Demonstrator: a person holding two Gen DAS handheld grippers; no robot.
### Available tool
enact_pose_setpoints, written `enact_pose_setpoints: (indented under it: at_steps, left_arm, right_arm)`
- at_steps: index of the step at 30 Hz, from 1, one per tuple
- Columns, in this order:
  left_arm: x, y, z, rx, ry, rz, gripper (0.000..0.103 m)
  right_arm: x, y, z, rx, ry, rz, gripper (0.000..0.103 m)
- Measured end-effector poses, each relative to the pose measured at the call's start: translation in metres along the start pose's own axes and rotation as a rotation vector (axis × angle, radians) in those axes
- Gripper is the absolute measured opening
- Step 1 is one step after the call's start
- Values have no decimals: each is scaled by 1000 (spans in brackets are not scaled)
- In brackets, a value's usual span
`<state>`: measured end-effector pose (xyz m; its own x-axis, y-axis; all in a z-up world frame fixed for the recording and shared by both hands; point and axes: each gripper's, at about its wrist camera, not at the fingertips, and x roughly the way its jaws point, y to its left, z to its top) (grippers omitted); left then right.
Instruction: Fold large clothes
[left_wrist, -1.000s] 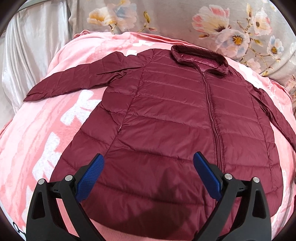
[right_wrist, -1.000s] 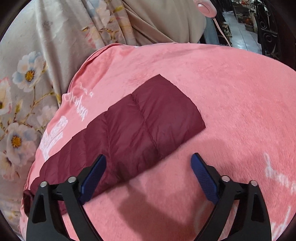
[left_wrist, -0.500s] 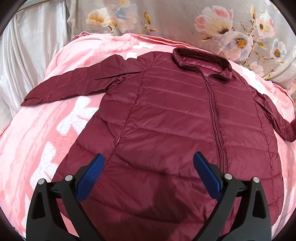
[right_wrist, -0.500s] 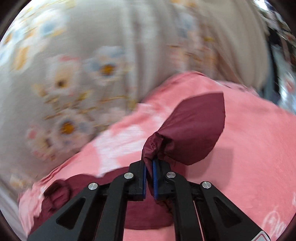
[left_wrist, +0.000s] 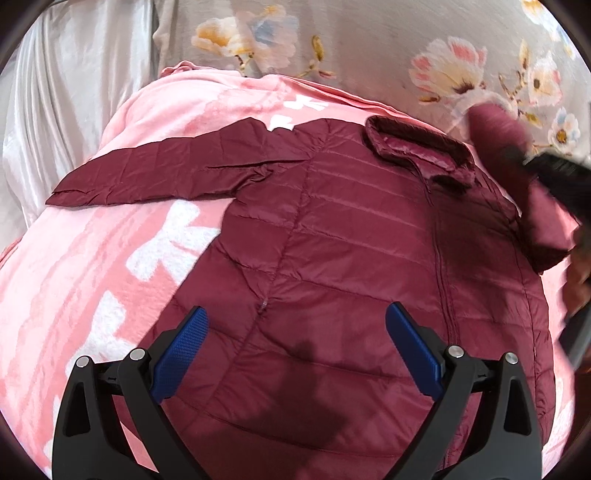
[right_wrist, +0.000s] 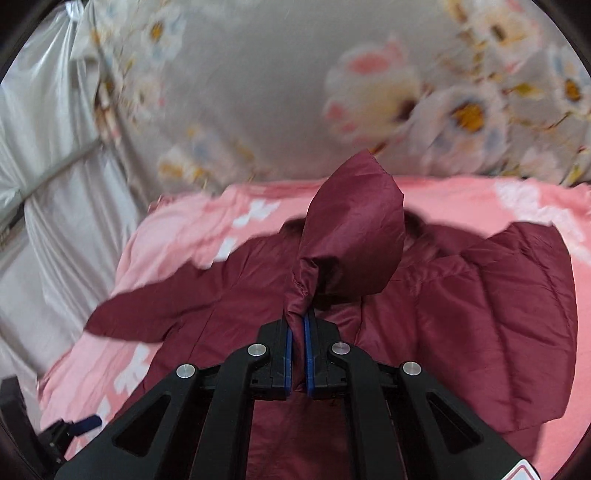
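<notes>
A maroon quilted jacket (left_wrist: 351, 258) lies front-up on a pink blanket (left_wrist: 92, 258), collar (left_wrist: 417, 147) at the far end, its left sleeve (left_wrist: 166, 173) spread out flat. My left gripper (left_wrist: 295, 354) hangs open above the jacket's lower half, nothing between its blue pads. My right gripper (right_wrist: 298, 332) is shut on the cuff of the right sleeve (right_wrist: 354, 236), which is lifted and stands up over the jacket's chest (right_wrist: 229, 306). In the left wrist view that raised sleeve (left_wrist: 517, 155) shows blurred at the right edge with the black right gripper body beside it.
A floral curtain (left_wrist: 369, 48) hangs behind the bed and silvery fabric (left_wrist: 55, 110) drapes on the left. The pink blanket (right_wrist: 177, 240) extends left of the jacket. A hand (left_wrist: 580, 280) shows at the right edge of the left wrist view.
My right gripper closed on the right sleeve's cuff, lifted it off the blanket and swung it over the jacket's body. The left gripper stayed open, drifting slightly over the jacket.
</notes>
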<state>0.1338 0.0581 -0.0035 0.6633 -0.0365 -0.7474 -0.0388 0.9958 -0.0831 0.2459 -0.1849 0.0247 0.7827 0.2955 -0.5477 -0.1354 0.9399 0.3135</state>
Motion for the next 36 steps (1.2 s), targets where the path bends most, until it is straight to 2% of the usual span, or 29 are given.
enact_pose_setpoints:
  at_steps: [7, 9, 11, 12, 14, 16, 19, 22, 26, 29, 30, 32, 34, 36]
  left_arm:
    - [6, 19, 10, -48, 7, -40, 94]
    - [8, 22, 13, -61, 7, -56, 94]
    - [12, 24, 18, -77, 15, -84, 95]
    - [15, 25, 22, -88, 24, -107, 95]
    - [22, 25, 26, -105, 43, -143, 95]
    - [33, 24, 33, -138, 71, -208, 95]
    - [50, 20, 41, -182, 107, -296, 95]
    - [77, 13, 47, -226, 159, -350, 95]
    - [111, 12, 50, -328, 222, -391, 94]
    - [118, 7, 54, -343, 212, -385, 92]
    - [119, 5, 56, -332, 208, -380, 87]
    - [123, -4, 60, -289, 206, -360, 68]
    - [127, -12, 63, -237, 214, -343, 39]
    - [130, -16, 67, -201, 210, -307, 22]
  right_arm:
    - [68, 37, -56, -73, 204, 36, 7]
    - [76, 42, -64, -86, 245, 34, 11]
    - [77, 44, -69, -99, 267, 43, 24]
    - [72, 44, -70, -96, 265, 51, 30]
    - [57, 42, -70, -75, 239, 68, 51]
    - [29, 33, -70, -49, 188, 56, 58]
    - [-7, 5, -70, 33, 135, 27, 59]
    - [-44, -45, -74, 172, 80, -49, 59]
    - [-77, -126, -84, 413, 26, -157, 60]
    - [-87, -162, -85, 510, -16, -182, 60]
    - [-87, -173, -86, 540, -26, -192, 60]
    - [-80, -189, -84, 575, -28, -202, 60]
    - [-70, -197, -81, 594, -26, -213, 58]
    - [-60, -202, -76, 597, -29, -221, 51]
